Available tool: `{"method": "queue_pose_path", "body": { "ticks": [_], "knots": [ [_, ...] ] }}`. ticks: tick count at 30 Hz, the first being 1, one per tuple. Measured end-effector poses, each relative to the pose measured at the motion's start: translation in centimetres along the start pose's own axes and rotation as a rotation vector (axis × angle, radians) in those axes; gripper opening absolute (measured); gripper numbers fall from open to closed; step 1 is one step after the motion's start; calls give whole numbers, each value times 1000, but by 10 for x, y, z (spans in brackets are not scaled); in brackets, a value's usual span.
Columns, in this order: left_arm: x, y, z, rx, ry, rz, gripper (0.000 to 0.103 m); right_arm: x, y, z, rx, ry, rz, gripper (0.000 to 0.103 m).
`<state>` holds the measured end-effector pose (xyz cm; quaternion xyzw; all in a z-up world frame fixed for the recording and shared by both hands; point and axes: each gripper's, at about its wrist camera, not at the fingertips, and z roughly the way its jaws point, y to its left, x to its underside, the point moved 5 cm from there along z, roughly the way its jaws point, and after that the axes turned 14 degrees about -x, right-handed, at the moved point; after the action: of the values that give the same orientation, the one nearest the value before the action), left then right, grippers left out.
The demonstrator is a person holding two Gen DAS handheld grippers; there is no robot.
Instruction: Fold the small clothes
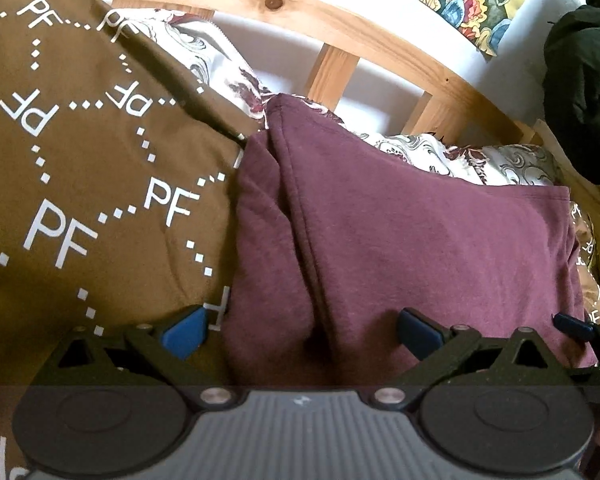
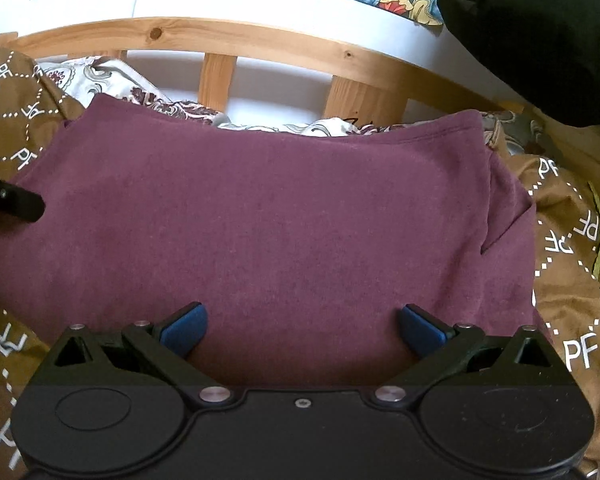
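Lying on a brown bedspread (image 1: 80,152) w/ white "PF" lettering, the maroon garment (image 1: 400,240) fills the centre of the left wrist view, a long fold ridge running from its far edge down toward the camera. The left gripper (image 1: 302,334) hovers over the garment's near edge, jaws spread wide, nothing between the blue pads (image 1: 182,334); left pad sits at the garment's left edge, over bedspread. A dark fingertip w/ blue pad at far right is probably the right gripper (image 1: 576,326). Behind: patterned white pillow (image 1: 460,152), wooden headboard (image 1: 332,68), dark clothing (image 1: 584,92) hanging at right.

Right wrist view: garment (image 2: 280,216) lies fairly flat, a sleeve tucked along its right side. Right gripper (image 2: 302,332) is likewise released, pads wide apart over the near hem, gripping nothing. A black fingertip of the left gripper (image 2: 20,204) pokes in at the left edge, over the cloth. Bedspread (image 2: 572,240) on both sides, headboard (image 2: 220,40) beyond.
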<state>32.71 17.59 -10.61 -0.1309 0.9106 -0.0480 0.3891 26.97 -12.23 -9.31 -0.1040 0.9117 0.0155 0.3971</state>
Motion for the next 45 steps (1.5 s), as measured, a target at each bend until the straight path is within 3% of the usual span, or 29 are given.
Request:
{"method": "queue_pose_path", "body": {
  "ticks": [6,9,18,21,23,26,30,35,40,45],
  "knots": [
    [0,2,0,3,20,-10,101,2,-1,2,-9,4,7,102],
    [-1,0,0,-13,27,-12,96,2,0,3,-7,4,9,102],
    [1,-6,0,37,69,-22,76,2,-2,3,-6,-1,8,102],
    [0,-5,0,41,98,-53,59,3,-1,3,-5,-3,7,102],
    [0,-5,0,64,112,-75,31,3,-1,3,-5,-3,7,102],
    [1,-11,-5,54,94,-62,22,2,-1,2,1,-8,4,102],
    [-7,-16,-19,32,106,-81,19,0,2,0,21,-12,-2,102],
    [-11,-9,-52,77,141,-172,17,-5,9,-6,36,-21,-18,102],
    [4,3,-87,79,182,-201,17,-8,27,-23,4,-47,-81,102],
    [19,47,-117,13,242,-291,17,-11,49,-42,-77,-53,-127,102]
  ]
}}
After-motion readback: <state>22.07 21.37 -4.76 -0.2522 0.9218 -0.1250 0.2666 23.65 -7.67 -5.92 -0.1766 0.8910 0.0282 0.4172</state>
